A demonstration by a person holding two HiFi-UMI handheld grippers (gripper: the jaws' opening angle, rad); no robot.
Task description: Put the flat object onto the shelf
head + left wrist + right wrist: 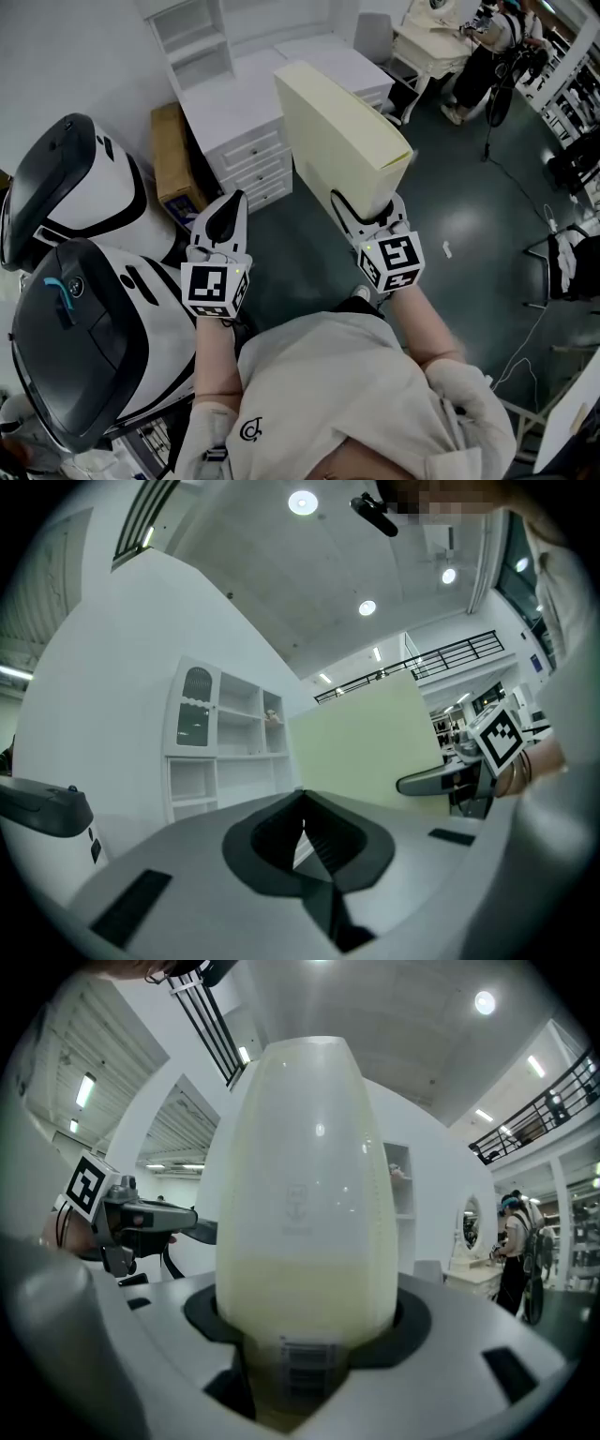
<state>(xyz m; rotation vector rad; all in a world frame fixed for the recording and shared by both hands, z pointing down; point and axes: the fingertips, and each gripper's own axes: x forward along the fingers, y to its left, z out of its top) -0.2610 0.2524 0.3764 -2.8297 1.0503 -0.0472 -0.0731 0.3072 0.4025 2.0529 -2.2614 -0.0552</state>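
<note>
Nearest the head camera, a beige shirt (328,394) and two bare forearms reaching forward.

Just beyond, left gripper (228,214) topped by its marker cube, jaws pressed together, nothing between them. Beside it but not touching, right gripper (367,214), jaws about half spread and clamped on the lower end of the flat object (337,131). Pale yellow, slab-shaped box, held up in the air over the floor, leaning away from the body. Barcode label (305,1368) low on its narrow face, right between the pads, in the right gripper view.

Underneath, dark teal floor (450,187), smooth and slightly glossy, with pale reflections. Close on the left, two large rounded white-and-black machines (84,187).

Farther ahead, a brown cardboard box (173,164) set just beside a white chest of drawers (239,141). Behind that, against a plain white wall, the white shelf (197,42) with open compartments, well apart from the flat object. Seen again in the left gripper view, with an arched glass door at its upper left and bare shelves beside it.

Far right, a white dressing table (431,47) with a person (492,42) standing next to it. Thin cable (534,328) trailing across the floor on that side.

Overhead, in the left gripper view, grey ceiling with round lights (302,502) and a dark railing (441,653) along an upper level.
</note>
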